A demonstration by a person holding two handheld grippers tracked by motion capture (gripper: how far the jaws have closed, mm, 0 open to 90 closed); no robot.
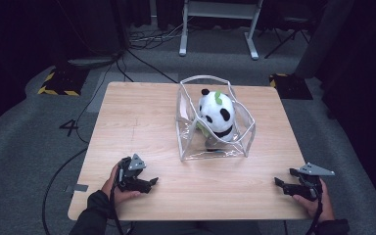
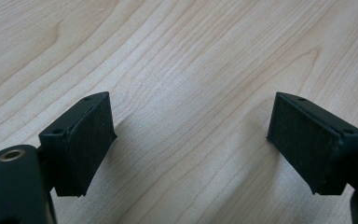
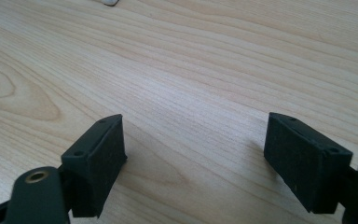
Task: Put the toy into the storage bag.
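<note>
Both pairs of black padded jaws stand wide apart with nothing but bare wood grain between them, as each gripper view confirms. The left gripper (image 1: 149, 183) rests low at the seven o'clock corner of the pale wooden square table (image 1: 137, 122), the right gripper (image 1: 283, 186) at five o'clock, each held in a hand (image 1: 120, 193) at the near edge. Well apart from both, just past centre toward twelve o'clock, stands a clear soft-plastic open-topped bag (image 1: 214, 147) with a black-and-white plush panda toy (image 1: 216, 115) upright inside it. The toy is judged light, soft and compressible, not fragile; its head or body offers the surest hold. The bag's film is judged thin, slippery and prone to collapse, best taken at the reinforced rim.
</note>
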